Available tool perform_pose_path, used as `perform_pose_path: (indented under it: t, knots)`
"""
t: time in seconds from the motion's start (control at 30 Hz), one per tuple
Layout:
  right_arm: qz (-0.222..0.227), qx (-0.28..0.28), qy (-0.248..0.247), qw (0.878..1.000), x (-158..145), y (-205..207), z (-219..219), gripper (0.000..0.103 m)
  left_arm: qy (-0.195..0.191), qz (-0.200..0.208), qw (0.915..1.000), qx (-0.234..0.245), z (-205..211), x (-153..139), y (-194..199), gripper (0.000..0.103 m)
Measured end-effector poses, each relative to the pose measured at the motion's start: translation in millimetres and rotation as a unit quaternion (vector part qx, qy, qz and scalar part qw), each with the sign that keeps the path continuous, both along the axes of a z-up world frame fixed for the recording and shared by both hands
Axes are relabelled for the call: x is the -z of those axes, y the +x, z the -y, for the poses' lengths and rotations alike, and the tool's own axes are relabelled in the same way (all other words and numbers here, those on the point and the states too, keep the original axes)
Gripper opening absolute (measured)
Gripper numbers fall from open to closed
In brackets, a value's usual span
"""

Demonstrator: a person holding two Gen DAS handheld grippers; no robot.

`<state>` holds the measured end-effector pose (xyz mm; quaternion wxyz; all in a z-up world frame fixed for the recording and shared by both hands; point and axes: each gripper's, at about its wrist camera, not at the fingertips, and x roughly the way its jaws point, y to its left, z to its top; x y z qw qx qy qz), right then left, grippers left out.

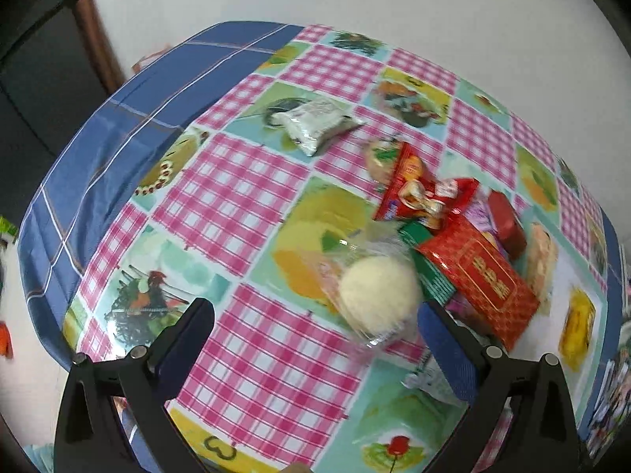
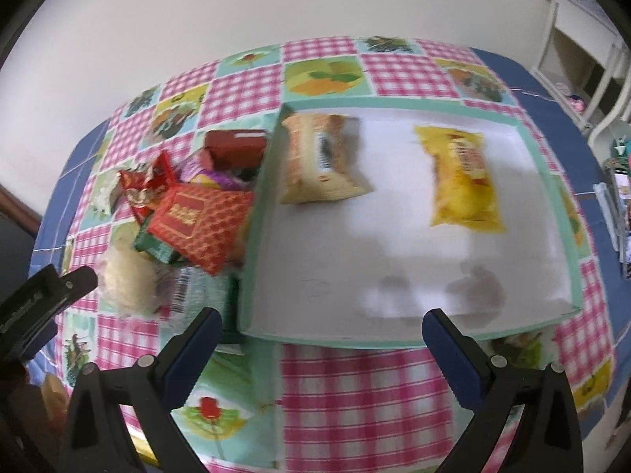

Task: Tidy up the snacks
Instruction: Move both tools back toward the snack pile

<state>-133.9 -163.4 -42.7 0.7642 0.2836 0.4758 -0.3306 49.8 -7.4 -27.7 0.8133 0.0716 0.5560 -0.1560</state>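
A pile of snacks lies on the checked tablecloth: a round white bun in clear wrap (image 1: 376, 295), a red patterned box (image 1: 479, 276), a green packet (image 1: 428, 272) and a red candy bag (image 1: 424, 197). A silver packet (image 1: 315, 122) lies apart, farther back. My left gripper (image 1: 315, 335) is open and empty, just in front of the bun. In the right wrist view a shallow mint-rimmed white tray (image 2: 252, 213) holds a tan packet (image 2: 319, 157) and a yellow packet (image 2: 461, 177). My right gripper (image 2: 321, 335) is open and empty at the tray's near edge. The pile (image 2: 189, 216) lies left of the tray.
The left gripper's black body (image 2: 39, 299) shows at the left edge of the right wrist view. The table (image 1: 98, 157) ends at a white wall behind. White furniture (image 2: 583, 59) and clutter stand off the table's right side.
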Motion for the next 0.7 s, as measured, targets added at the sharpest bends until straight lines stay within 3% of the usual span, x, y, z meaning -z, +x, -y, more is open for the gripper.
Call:
perform_pose_path:
  t: [0.17,0.33,0.7]
  knots:
    - [0.006,-0.036,0.003,0.999,2.2,25.6,-16.6,0.103,-0.008,-0.014,0.9995,-0.026,-14.4,4.6,13.7,0.103]
    - [0.018,-0.056,0.009,0.998,5.6,45.5,-27.8,0.102,-0.004,0.007,0.9995,-0.03,-17.0,2.0,20.1,0.103]
    - [0.015,-0.086,0.016,0.996,15.4,71.2,-39.1,0.066,-0.025,-0.02,0.9995,0.004,0.1,10.2,23.0,0.103]
